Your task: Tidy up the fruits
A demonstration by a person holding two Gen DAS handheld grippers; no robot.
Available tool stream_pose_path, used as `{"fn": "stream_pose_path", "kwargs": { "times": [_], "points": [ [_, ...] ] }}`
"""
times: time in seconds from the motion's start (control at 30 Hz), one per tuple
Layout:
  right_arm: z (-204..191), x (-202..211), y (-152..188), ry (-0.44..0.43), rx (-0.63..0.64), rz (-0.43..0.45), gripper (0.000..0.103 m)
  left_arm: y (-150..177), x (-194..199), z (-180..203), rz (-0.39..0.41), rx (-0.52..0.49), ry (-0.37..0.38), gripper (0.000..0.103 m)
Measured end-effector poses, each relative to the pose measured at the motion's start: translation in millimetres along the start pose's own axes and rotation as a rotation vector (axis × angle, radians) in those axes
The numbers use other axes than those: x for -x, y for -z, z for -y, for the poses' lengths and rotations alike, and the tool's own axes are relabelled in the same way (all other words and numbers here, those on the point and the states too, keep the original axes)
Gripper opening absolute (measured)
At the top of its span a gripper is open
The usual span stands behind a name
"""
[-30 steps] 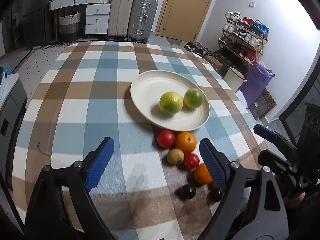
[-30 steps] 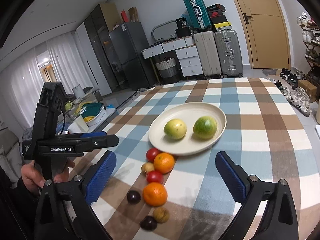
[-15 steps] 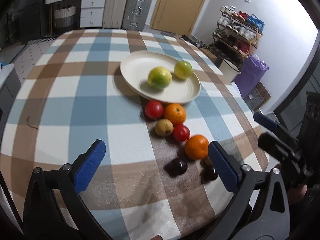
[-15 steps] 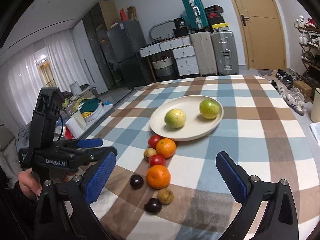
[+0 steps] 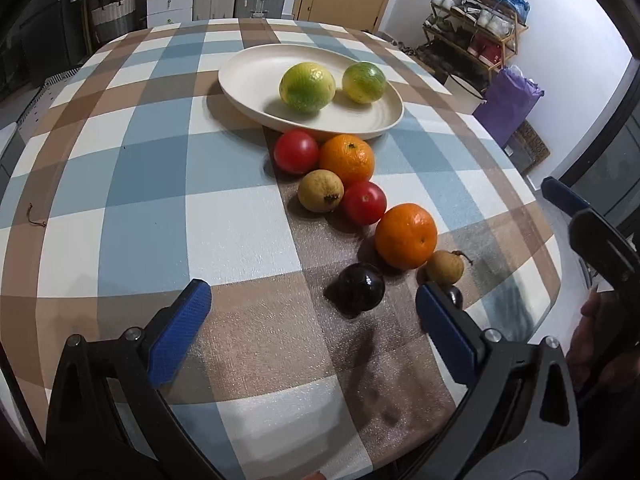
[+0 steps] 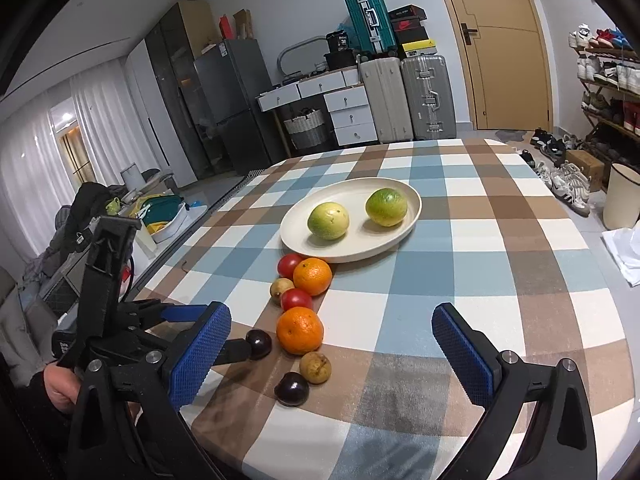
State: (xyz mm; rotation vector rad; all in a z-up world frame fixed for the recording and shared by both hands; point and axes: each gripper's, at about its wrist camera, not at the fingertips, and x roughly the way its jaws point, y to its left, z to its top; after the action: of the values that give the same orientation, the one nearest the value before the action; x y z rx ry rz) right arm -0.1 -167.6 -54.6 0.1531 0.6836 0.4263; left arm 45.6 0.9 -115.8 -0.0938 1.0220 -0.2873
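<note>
A cream plate (image 5: 240, 80) holds two green-yellow fruits (image 5: 307, 87) (image 5: 364, 82). In front of it on the checked cloth lies a loose row: a tomato (image 5: 296, 151), an orange (image 5: 347, 159), a yellowish fruit (image 5: 320, 191), a second tomato (image 5: 364, 203), a second orange (image 5: 406, 236), a small brown fruit (image 5: 444, 267) and a dark plum (image 5: 361, 287). Another dark plum (image 5: 455, 297) is half hidden behind one finger. My left gripper (image 5: 312, 294) is open just short of the plum, nothing between its pads. My right gripper (image 6: 330, 316) hangs open above the near end of the row.
The checked table (image 5: 140, 200) ends close behind the fruit row on the near and right sides. A hand (image 6: 60, 388) holds the left gripper at the table's left edge. Suitcases (image 6: 424, 96), drawers (image 6: 348, 108) and a shoe rack (image 6: 608, 92) stand beyond the table.
My left gripper's jaws have spread wider and it has sunk toward the near end of the fruit row. The right gripper has drifted slightly. No fruit has moved.
</note>
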Motion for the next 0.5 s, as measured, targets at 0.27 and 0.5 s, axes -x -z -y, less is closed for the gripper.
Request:
{"fn": "stream_pose_path", "kwargs": {
  "times": [0.27,0.5],
  "points": [
    [1.0,0.2,1.4,0.006,0.000,-0.009,0.103,0.1,-6.5,7.7,0.000,-0.043,-0.052,0.101],
    [2.9,0.1,3.6,0.003,-0.001,-0.008,0.103,-1.4,-9.5,12.6,-0.007,-0.056,-0.007,0.088]
  ]
}}
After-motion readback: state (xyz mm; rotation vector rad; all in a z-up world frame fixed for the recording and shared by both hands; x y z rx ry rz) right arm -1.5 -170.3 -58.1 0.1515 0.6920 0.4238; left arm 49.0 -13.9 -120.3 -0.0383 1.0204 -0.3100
